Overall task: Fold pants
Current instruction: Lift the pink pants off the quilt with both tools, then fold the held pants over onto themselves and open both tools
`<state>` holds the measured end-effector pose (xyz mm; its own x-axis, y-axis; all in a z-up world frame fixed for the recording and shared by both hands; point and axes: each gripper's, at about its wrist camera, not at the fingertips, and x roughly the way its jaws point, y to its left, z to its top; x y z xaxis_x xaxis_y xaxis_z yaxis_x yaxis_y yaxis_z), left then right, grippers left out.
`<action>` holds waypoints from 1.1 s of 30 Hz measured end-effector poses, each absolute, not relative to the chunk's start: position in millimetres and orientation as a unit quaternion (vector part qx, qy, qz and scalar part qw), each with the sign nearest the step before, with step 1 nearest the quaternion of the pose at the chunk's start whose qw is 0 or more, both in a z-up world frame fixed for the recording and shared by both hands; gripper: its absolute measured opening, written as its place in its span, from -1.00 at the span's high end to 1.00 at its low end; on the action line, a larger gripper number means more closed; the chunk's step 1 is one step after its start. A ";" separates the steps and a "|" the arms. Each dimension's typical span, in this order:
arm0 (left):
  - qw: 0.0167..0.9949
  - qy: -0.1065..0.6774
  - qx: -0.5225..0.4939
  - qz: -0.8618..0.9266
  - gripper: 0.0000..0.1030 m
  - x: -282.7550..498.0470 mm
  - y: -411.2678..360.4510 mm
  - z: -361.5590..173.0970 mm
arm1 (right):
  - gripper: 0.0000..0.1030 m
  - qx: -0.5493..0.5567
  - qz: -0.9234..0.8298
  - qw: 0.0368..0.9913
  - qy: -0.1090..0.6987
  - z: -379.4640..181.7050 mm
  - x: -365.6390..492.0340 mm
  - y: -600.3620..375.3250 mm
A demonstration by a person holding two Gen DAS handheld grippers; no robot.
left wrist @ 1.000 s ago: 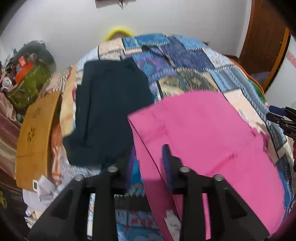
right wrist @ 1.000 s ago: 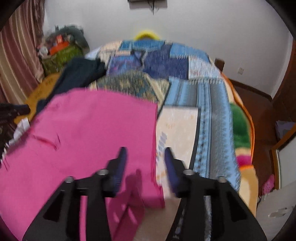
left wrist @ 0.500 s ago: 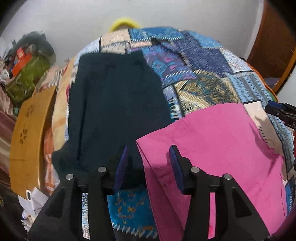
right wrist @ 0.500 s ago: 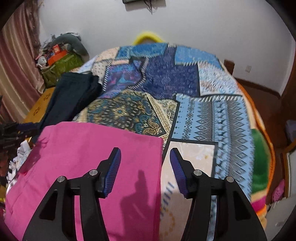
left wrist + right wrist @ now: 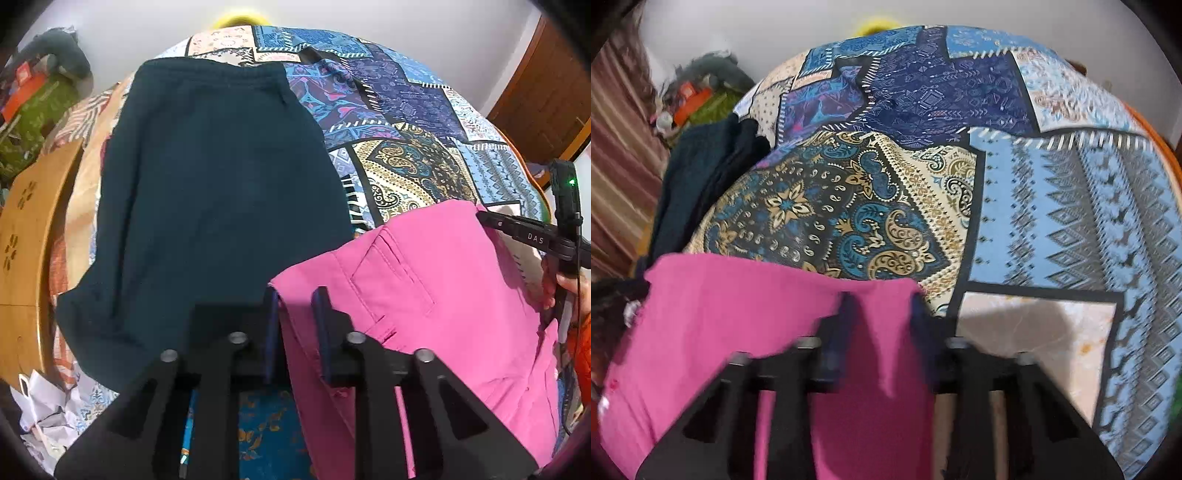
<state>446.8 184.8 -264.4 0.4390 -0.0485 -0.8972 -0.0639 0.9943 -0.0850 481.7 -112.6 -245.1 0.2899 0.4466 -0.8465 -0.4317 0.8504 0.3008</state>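
Pink pants [image 5: 436, 295] lie on the patchwork bed cover at the near right, back pocket up. My left gripper [image 5: 297, 295] has its fingers around the pants' far-left corner, with fabric between them. In the right wrist view the pink pants [image 5: 738, 306] fill the lower left, and my right gripper [image 5: 882, 299] has its fingers around their far-right corner. The right gripper also shows in the left wrist view [image 5: 524, 232], at the pants' right edge.
Dark folded pants [image 5: 207, 199] lie on the bed to the left of the pink ones. The patchwork cover [image 5: 1052, 206] stretches beyond and to the right. A wooden board [image 5: 26, 258] and clutter stand past the bed's left edge.
Both grippers have moved forward and down to the far corners of the pink pants, and their jaws have narrowed around the fabric. The far edge of the pants now lies nearer to me.
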 end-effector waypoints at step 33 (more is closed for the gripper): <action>0.922 0.387 0.030 0.007 0.94 311.9 124.1 -109.0 | 0.95 -0.024 0.282 0.892 0.351 -73.2 349.2 -171.4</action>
<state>311.9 124.1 -109.0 0.7008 0.0359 -0.7124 0.0101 0.9981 0.0602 349.2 -171.4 -73.2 0.5942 0.4869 -0.6402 -0.5212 0.8393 0.1546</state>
